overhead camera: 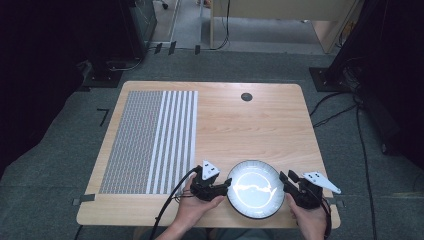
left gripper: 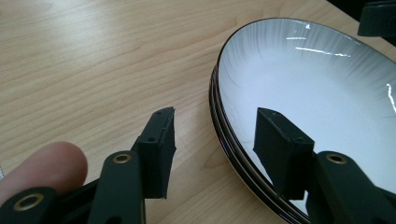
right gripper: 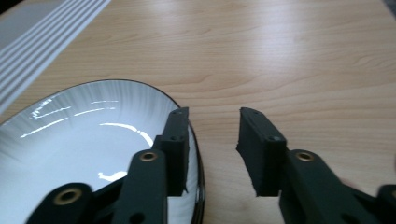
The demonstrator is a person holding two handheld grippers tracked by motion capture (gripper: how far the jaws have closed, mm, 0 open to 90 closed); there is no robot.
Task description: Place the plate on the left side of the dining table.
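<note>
Plates: two round white glazed plates with dark rims (overhead camera: 255, 189), stacked, rest on the light wooden table (overhead camera: 240, 125) near its front edge, right of centre. The doubled rim shows in the left gripper view (left gripper: 224, 135).

Left gripper (overhead camera: 218, 187) sits at the stack's 9 o'clock, held in the person's left hand (overhead camera: 192, 207). Its jaws stand apart and straddle the rim (left gripper: 212, 149), one over the white well, one outside above bare wood; contact with the rim cannot be told.

Right gripper (overhead camera: 286, 180) sits at the stack's 3 o'clock, held in the right hand (overhead camera: 310, 220). Its jaws also stand apart (right gripper: 212, 149), one above the rim, one over the table; nothing is clamped.

Grey-and-white striped mat (overhead camera: 150, 142) lies at 10 o'clock from the stack, well apart. Small dark round grommet (overhead camera: 246, 97) sits at 12 o'clock, near the far edge.
</note>
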